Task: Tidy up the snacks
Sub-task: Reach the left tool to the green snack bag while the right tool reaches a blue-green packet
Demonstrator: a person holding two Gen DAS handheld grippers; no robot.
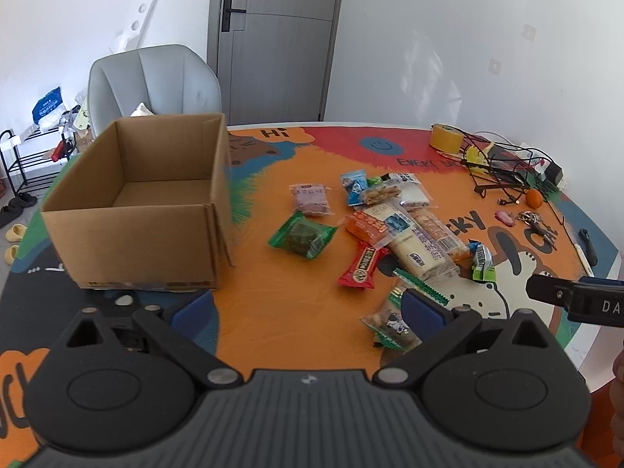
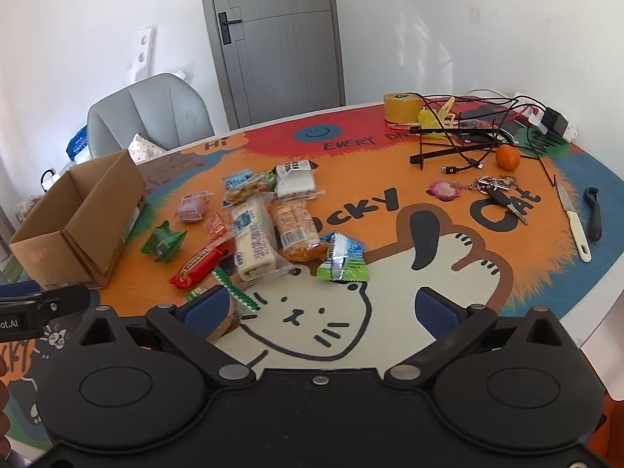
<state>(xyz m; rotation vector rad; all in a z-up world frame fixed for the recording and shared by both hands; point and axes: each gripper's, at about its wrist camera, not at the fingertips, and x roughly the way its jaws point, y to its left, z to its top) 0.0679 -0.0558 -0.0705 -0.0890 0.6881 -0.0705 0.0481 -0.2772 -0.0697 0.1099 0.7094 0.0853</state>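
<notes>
An empty open cardboard box stands at the table's left. To its right lies a loose heap of wrapped snacks: a green packet, a red bar, a long white pack, a purple one and a green-blue packet. My left gripper hovers open near the front edge, its right pad over a green-edged packet. Over the cat drawing my right gripper is open and holds nothing.
At the back right lie a tape roll, tangled cables with a black stand, an orange, keys, a knife and a black tool. A grey chair stands behind the box.
</notes>
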